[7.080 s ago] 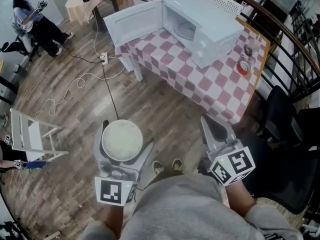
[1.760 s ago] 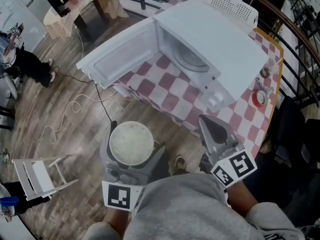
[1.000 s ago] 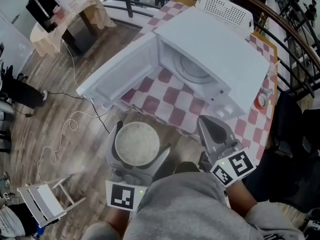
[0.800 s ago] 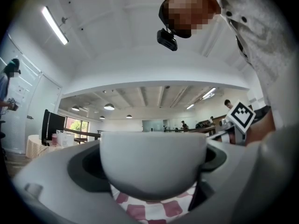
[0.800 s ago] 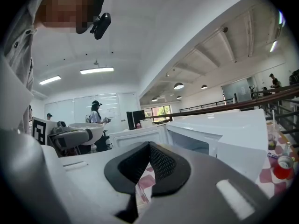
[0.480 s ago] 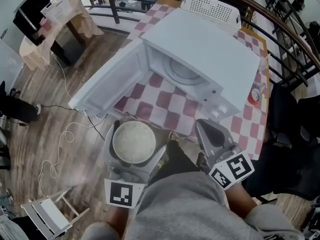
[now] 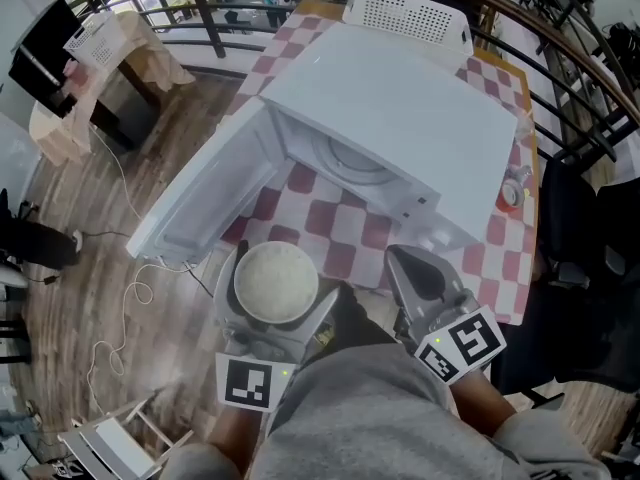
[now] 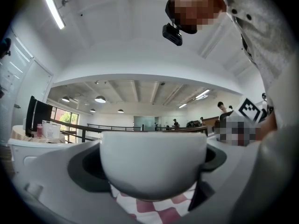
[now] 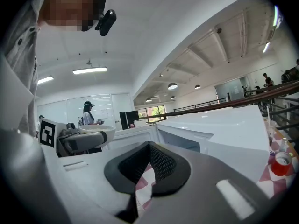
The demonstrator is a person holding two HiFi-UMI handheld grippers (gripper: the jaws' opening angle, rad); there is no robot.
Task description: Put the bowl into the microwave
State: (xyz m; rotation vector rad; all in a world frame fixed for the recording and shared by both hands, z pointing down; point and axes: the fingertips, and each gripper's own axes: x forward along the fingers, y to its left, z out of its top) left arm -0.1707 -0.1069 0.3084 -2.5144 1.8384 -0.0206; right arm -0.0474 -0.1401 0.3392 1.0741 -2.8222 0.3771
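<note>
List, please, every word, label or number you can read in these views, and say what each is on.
No text can be read in any view.
Left marker cube and right marker cube: square code patterns only, no letters.
Microwave control panel: markings too small to read.
Red-topped container: no legible label.

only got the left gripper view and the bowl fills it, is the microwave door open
Observer: Yes. In the head view the microwave has its door swung wide open to the left.
Operator: anything inside it
Observer: The part of the cavity that shows holds only the turntable.
Operator: and the right gripper
Observer: The right gripper has its jaws together with nothing between them. It is beside the bowl, in front of the microwave.
</note>
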